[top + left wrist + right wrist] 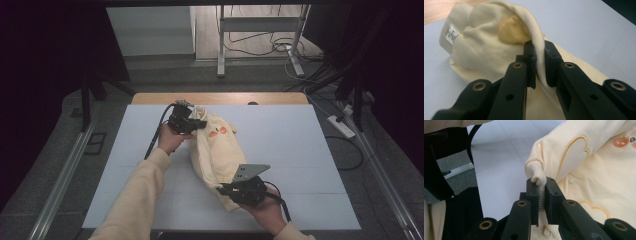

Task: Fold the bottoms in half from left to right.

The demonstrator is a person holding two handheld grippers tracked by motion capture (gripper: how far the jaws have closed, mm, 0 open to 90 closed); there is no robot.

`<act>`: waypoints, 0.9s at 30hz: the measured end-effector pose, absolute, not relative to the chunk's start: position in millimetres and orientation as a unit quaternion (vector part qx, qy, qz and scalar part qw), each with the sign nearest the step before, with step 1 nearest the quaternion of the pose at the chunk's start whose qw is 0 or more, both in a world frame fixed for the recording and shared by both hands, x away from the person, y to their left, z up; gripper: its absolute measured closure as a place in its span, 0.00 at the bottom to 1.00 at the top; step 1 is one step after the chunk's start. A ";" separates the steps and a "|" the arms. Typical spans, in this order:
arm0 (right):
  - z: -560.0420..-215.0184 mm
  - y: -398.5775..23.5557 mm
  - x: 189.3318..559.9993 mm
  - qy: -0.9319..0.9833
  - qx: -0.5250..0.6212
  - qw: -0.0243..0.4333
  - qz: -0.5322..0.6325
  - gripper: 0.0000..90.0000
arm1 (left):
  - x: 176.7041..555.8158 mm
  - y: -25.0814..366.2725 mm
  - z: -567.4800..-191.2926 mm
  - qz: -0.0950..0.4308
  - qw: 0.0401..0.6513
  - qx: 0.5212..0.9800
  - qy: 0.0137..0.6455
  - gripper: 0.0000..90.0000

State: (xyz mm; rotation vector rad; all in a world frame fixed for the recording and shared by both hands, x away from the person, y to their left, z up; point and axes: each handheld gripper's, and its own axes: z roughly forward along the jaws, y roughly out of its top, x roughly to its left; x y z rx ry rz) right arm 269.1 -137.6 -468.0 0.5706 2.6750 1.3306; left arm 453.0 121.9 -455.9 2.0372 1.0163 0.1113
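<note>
A small cream garment [215,150] with orange embroidery lies bunched in the middle of the white table top [295,140]. My left gripper [192,122] is at its far end, shut on a fold of the cream fabric [537,50]; a ribbed band with a white label [451,32] shows beyond. My right gripper [231,189] is at the near end, shut on the garment's ribbed edge [541,185], which stands up between the pads. Embroidered outlines and an orange motif [621,142] show on the cloth to the right of the jaws.
The table's wooden edge [220,98] runs along the far side. A metal stand [260,30] and cables are on the floor beyond. A power strip [341,126] lies on the floor at the right. Rails flank the table on both sides.
</note>
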 end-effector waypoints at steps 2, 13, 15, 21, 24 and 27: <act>-467.8 -139.4 269.0 0.878 0.189 0.052 0.437 0.92 | 453.2 120.4 -456.4 0.044 0.419 0.811 0.406 0.91; -464.5 -153.2 266.5 0.875 0.198 0.058 0.439 0.92 | 455.0 107.5 -457.3 0.040 0.419 0.814 0.401 0.91; -465.1 -156.8 266.4 0.874 0.202 0.058 0.438 0.92 | 455.6 104.1 -458.7 0.040 0.417 0.816 0.399 0.91; -466.4 -165.1 265.1 0.874 0.210 0.059 0.435 0.92 | 457.3 94.7 -464.2 0.036 0.411 0.819 0.398 0.91; -467.4 -167.3 264.1 0.875 0.212 0.058 0.433 0.92 | 458.0 89.4 -467.2 0.036 0.407 0.822 0.396 0.90; -469.2 -169.0 264.1 0.875 0.213 0.058 0.431 0.92 | 458.8 85.2 -470.2 0.034 0.405 0.823 0.396 0.90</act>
